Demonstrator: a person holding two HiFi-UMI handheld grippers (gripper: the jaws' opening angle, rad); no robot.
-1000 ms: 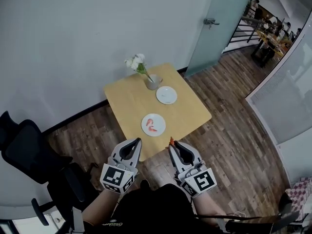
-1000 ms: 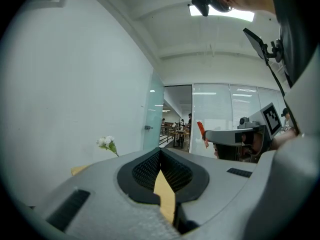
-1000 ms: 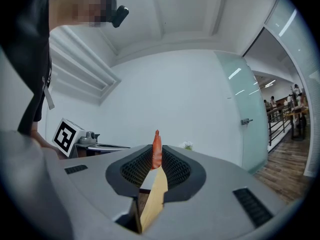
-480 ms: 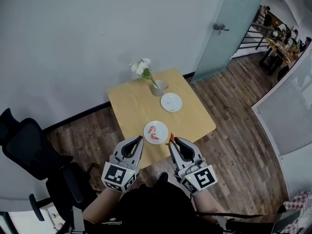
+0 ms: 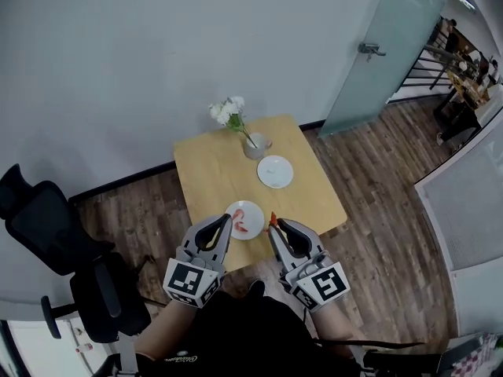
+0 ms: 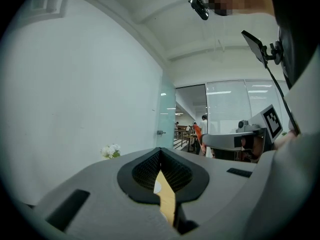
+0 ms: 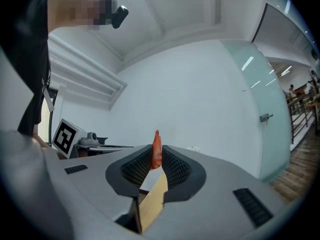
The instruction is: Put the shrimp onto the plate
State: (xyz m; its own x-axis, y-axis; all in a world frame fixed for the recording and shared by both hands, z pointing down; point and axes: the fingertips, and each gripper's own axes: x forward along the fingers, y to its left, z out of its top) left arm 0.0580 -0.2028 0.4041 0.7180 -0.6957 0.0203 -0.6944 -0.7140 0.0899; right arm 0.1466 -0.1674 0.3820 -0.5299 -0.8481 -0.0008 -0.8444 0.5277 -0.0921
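The right gripper (image 5: 273, 225) pinches a shrimp (image 7: 156, 149) at its very tips, just beside the near plate (image 5: 256, 210). The left gripper (image 5: 227, 221) is closed and empty. With so thin a hold, the shrimp could slip onto the table (image 5: 220, 171).

You are standing in an office, in a small meeting corner. A pale plain wall (image 5: 157, 45) is running behind a small square wooden desk (image 5: 208, 171), which is carrying a vase (image 5: 255, 144) of white flowers (image 5: 225, 110). Two black swivel office chairs (image 5: 43, 222) are waiting at your left on the wood-plank floor (image 5: 385, 187). A frosted glass door (image 5: 397, 30) with a metal lever handle (image 5: 369, 49) is closing off the corner, and a glazed partition (image 5: 471, 203) is running along your right. Past a dark railing (image 5: 416, 73), people (image 5: 471, 57) are sitting at tables in an open shared area, where strip lights are shining behind tall glass panels (image 6: 235, 101).
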